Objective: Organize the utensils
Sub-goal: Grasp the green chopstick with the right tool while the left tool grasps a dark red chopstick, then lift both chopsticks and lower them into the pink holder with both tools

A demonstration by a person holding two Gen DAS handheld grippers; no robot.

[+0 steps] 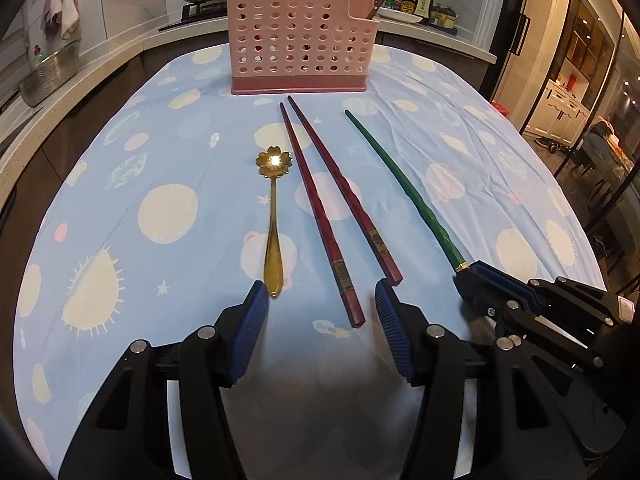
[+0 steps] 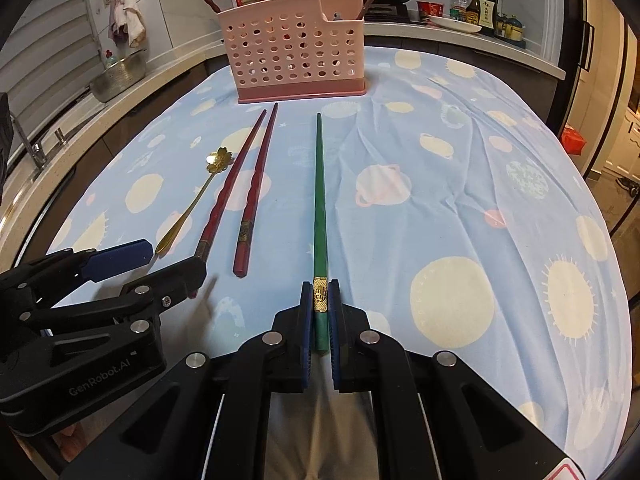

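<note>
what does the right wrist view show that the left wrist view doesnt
Only the right wrist view shows the green chopstick's butt end and gold band pinched between the right gripper's shut jaws, and a red packet at the right edge. Only the left wrist view shows the left gripper open from behind, straddling one red chopstick's butt. Both share the pink holder, gold spoon and blue tablecloth.

Left tool (image 1: 322,296) agape, right tool (image 2: 320,292) clamped

Green chopstick (image 2: 320,184) flat on cloth, beside red chopstick pair (image 1: 320,196), gold flower spoon (image 1: 273,216); pink holder (image 1: 298,40) upright behind.
</note>
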